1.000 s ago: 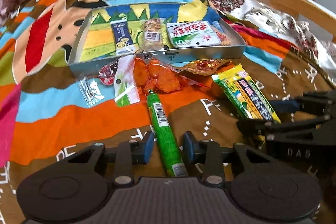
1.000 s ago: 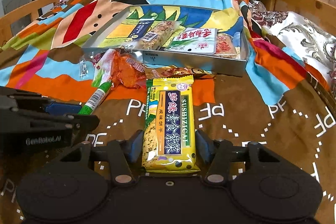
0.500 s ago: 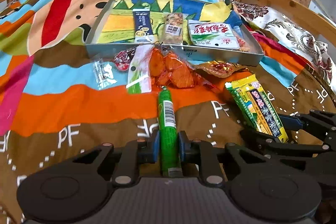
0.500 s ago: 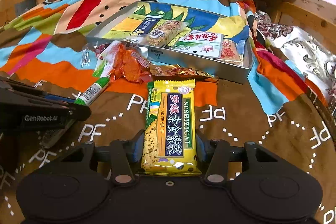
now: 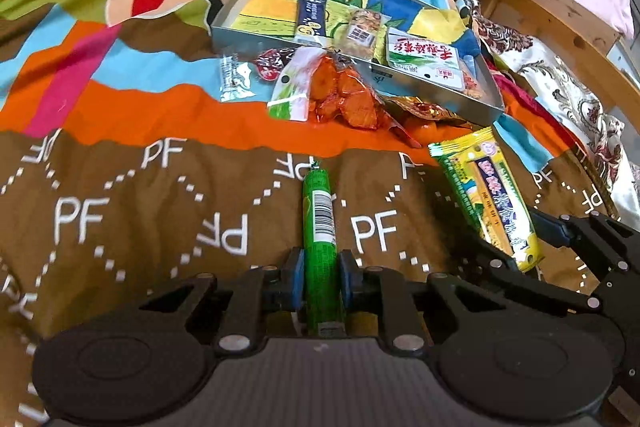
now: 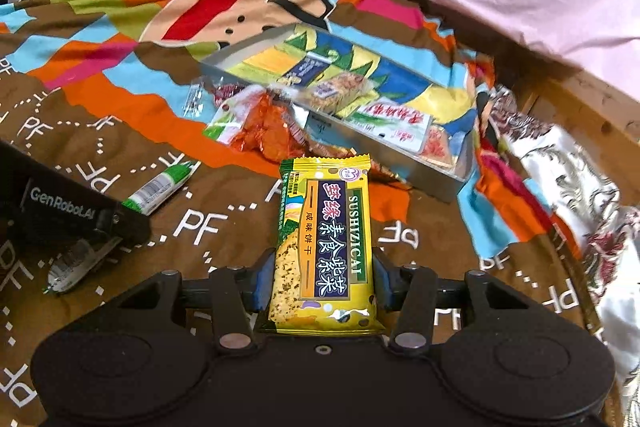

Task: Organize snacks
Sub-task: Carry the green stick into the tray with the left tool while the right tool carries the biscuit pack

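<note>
We see the left gripper [image 5: 320,277] clamped on the green sausage stick [image 5: 319,239], the right gripper [image 6: 322,281] closed on the yellow cracker pack [image 6: 326,251], both seemingly lifted off the blanket [image 5: 120,211] near the tray [image 5: 420,89] front edge.

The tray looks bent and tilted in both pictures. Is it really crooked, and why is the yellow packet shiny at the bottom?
Left wrist view: the fisheye lens curves the tray. Right wrist view: same bending; light glares off the yellow packet near the right gripper; far snacks look blurry.
</note>
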### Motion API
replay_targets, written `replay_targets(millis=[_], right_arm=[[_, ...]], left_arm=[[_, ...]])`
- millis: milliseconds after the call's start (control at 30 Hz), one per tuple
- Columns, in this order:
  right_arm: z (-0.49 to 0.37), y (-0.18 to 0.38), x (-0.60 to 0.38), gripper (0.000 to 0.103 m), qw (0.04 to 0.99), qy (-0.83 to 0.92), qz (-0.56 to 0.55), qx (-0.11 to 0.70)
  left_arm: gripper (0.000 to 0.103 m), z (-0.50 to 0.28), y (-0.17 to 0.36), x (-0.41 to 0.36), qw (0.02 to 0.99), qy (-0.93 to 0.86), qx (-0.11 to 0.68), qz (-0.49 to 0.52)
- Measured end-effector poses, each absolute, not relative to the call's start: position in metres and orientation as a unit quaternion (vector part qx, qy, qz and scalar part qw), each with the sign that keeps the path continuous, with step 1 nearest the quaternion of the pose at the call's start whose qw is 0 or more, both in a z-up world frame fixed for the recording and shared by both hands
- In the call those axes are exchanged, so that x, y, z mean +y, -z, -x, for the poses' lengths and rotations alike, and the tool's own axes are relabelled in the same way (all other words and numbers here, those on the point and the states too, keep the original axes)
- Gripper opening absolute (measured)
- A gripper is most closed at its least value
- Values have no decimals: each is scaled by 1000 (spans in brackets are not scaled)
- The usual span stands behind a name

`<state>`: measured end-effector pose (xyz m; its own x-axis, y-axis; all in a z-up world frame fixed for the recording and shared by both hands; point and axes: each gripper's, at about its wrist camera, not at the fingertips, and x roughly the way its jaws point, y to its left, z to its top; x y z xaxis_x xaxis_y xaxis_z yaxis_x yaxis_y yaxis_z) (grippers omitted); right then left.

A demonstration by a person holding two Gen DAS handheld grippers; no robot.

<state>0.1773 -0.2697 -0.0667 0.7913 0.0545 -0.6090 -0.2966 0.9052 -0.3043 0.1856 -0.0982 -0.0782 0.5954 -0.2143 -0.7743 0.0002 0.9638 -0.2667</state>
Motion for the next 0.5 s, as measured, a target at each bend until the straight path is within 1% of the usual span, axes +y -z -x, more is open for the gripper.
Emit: replay_targets(millis=[233, 500], right_arm=[[-162, 56, -286, 51, 938, -84, 179, 284], [-158, 44, -303, 51, 952, -65, 128, 272]], left_arm=[[20, -170, 68, -91, 887, 52, 433, 152], [20, -155, 60, -89, 886, 63, 425, 176]])
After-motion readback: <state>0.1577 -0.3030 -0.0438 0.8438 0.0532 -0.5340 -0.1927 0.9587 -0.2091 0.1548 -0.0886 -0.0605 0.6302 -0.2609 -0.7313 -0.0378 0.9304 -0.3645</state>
